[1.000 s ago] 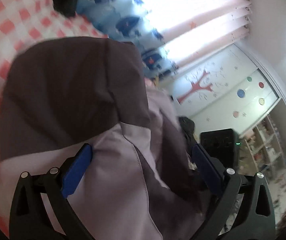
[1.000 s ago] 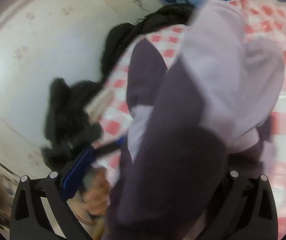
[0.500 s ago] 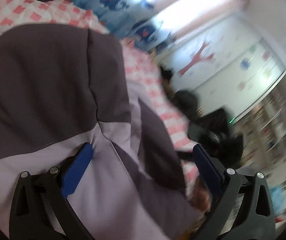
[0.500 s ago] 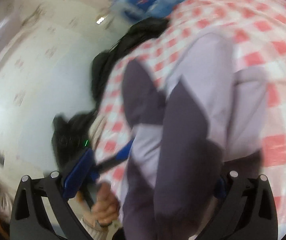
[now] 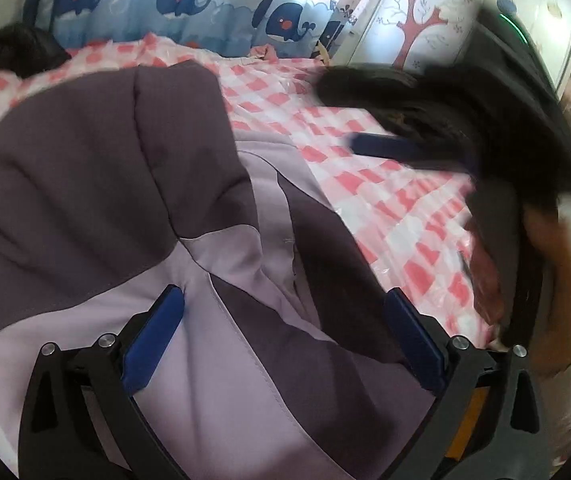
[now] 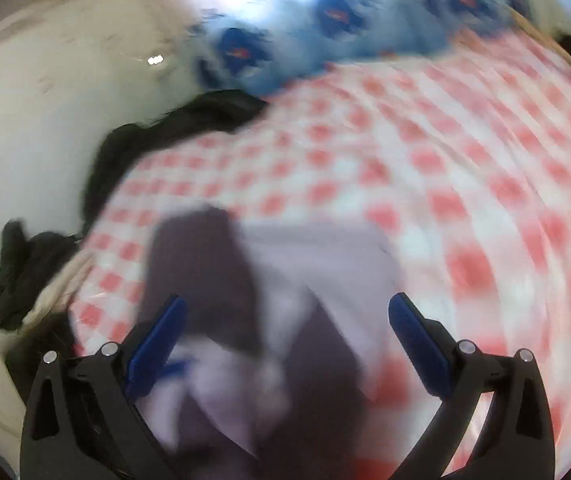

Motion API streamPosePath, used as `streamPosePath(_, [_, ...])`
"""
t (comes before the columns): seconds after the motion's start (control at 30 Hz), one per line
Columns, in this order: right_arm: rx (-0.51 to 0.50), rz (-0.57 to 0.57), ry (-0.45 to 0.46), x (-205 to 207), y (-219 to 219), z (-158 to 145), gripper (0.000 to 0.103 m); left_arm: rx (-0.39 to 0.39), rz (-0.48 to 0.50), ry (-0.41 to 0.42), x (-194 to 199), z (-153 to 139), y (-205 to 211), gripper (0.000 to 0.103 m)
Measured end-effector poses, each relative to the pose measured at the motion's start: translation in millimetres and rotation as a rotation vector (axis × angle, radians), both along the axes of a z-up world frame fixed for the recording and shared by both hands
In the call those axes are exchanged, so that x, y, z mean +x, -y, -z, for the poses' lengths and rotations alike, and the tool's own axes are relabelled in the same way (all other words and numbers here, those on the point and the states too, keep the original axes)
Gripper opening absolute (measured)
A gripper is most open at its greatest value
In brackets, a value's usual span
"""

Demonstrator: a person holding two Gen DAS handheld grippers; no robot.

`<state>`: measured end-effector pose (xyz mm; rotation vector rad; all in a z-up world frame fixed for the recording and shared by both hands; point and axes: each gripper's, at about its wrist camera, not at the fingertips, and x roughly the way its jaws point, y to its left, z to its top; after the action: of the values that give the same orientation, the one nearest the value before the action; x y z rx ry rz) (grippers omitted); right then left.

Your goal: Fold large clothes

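A large dark-purple and lilac garment [image 5: 97,184] lies folded on the red-and-white checked cloth [image 5: 389,200]. My left gripper [image 5: 285,320] is open, its blue pads spread over the garment's near lilac part. My right gripper [image 6: 285,316] is open above the garment's near end [image 6: 213,264], which is blurred in the right wrist view. In the left wrist view the right gripper [image 5: 389,148] shows as a blurred blue finger and black body at the right, above the cloth.
A black garment [image 6: 189,120] lies at the cloth's far left edge by the white wall. A whale-print curtain [image 5: 189,4] hangs behind the table. A person's arm [image 5: 553,288] is at the right in the left wrist view.
Both grippers have come down and tilted toward the table. The right gripper has let the garment go and its jaws have opened; the garment now lies on the cloth.
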<state>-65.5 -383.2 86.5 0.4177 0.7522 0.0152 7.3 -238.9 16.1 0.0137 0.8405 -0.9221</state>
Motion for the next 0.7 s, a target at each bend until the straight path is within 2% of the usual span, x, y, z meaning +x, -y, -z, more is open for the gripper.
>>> streamPosePath(0.03, [-0.001, -0.048, -0.077, 23.1, -6.4, 5.6, 0.098, 0.009, 0.0, 0.009, -1.0, -7.7, -1.4, 0.095])
streamPosePath(0.07, [-0.017, -0.096, -0.213, 47.8, -13.5, 26.6, 0.098, 0.0, 0.004, 0.009, -6.5, -16.0, -10.4, 0.095])
streamPosePath(0.1, [-0.135, -0.077, -0.314, 63.5, -20.3, 51.8, 0.098, -0.031, 0.01, -0.017, -8.6, -22.4, -21.8, 0.095])
streamPosePath(0.13, [-0.189, -0.087, -0.346, 70.7, -21.9, 68.2, 0.098, -0.071, 0.0, -0.043, -11.0, -29.6, -42.2, 0.095])
streamPosePath(0.17, [-0.193, -0.085, -0.367, 75.0, -19.7, 89.0, 0.098, -0.091, -0.023, -0.044, -11.2, -35.6, -57.1, 0.095])
streamPosePath(0.23, [-0.135, -0.026, -0.368, 72.9, 0.5, 108.5, 0.098, -0.125, -0.119, -0.029, -9.5, -46.9, -103.6, 0.095])
streamPosePath(0.27, [-0.109, -0.006, -0.37, 70.4, 7.4, 110.6, 0.098, -0.133, -0.21, -0.041, -0.2, -47.2, -135.5, 0.095])
streamPosePath(0.3, [-0.093, -0.001, -0.377, 68.3, 10.2, 111.3, 0.098, -0.147, -0.296, -0.081, 14.5, -41.1, -164.4, 0.095])
streamPosePath(0.33, [-0.086, -0.001, -0.385, 68.7, 12.3, 112.7, 0.098, -0.167, -0.342, -0.131, 25.8, -33.4, -183.1, 0.095])
streamPosePath(0.37, [-0.081, -0.002, -0.397, 69.6, 11.4, 112.0, 0.098, -0.212, -0.392, -0.245, 46.4, -12.7, -205.5, 0.095])
streamPosePath(0.43, [-0.087, 0.008, -0.409, 70.5, 10.9, 109.1, 0.098, -0.286, -0.428, -0.4, 70.2, 27.8, -222.7, 0.095])
streamPosePath(0.47, [-0.091, 0.021, -0.404, 69.4, 9.5, 108.2, 0.098, -0.29, -0.423, -0.439, 76.2, 44.1, -220.4, 0.095])
streamPosePath(0.53, [-0.071, 0.059, -0.362, 62.3, 9.7, 114.4, 0.098, -0.339, -0.324, -0.521, 74.1, 75.5, -194.6, 0.095])
streamPosePath(0.6, [-0.018, 0.103, -0.28, 50.7, 11.4, 123.4, 0.098, -0.255, -0.295, -0.41, 57.5, 65.1, -162.7, 0.096])
streamPosePath(0.7, [0.022, 0.149, -0.162, 38.1, 6.2, 121.4, 0.098, -0.249, -0.246, -0.326, 39.8, 36.9, -157.0, 0.095])
